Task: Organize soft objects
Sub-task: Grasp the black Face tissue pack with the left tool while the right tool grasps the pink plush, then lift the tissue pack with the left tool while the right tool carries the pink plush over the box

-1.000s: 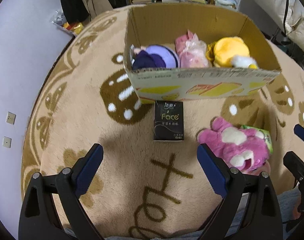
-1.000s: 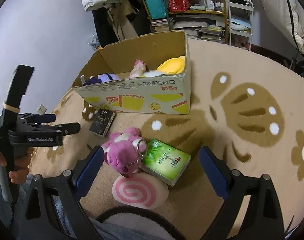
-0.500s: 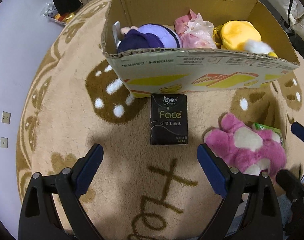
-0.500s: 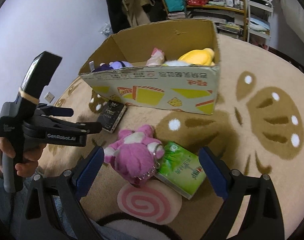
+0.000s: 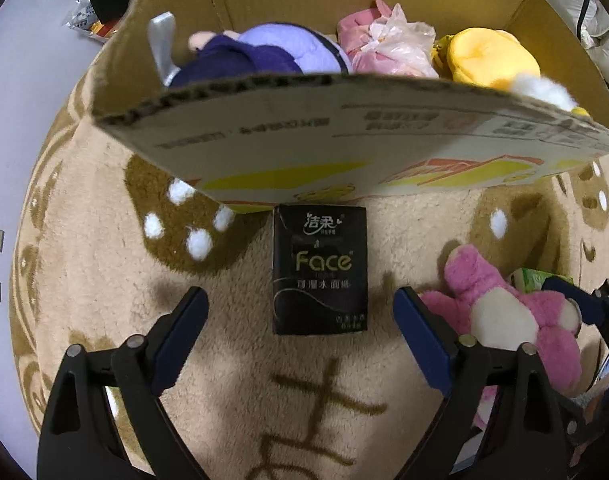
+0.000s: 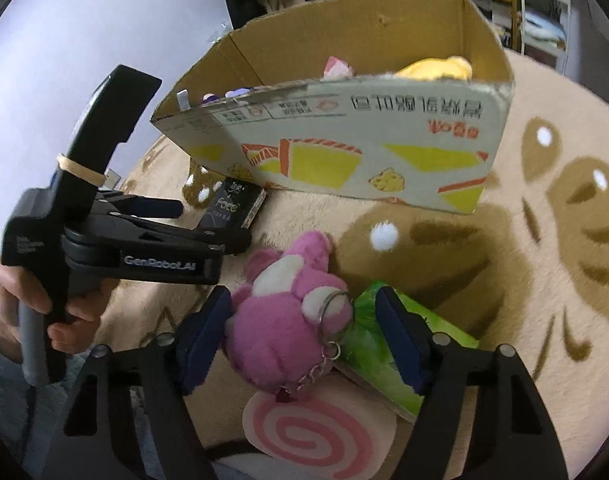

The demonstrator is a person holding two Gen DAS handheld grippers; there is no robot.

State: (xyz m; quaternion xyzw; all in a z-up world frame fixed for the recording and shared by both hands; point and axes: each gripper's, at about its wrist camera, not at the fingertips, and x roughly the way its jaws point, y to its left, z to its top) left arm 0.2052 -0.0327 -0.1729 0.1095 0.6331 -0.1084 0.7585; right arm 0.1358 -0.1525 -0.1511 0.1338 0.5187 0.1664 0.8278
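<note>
In the left wrist view the left gripper (image 5: 298,326), jaws just narrowing yet clear, straddles the black rectangular tissue pack (image 5: 319,270) near the cardboard box (image 5: 344,152), while in the right wrist view the right gripper (image 6: 300,330), jaws just closing around the light, squashy pink plush bear (image 6: 288,316), should pinch its body.

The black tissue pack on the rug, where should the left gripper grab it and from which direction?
Grip the black tissue pack across its two long side edges, coming straight down from above. It lies flat on the rug, its far end against the cardboard box, so only the sides are free. The left gripper, open, already lines up with it.
</note>
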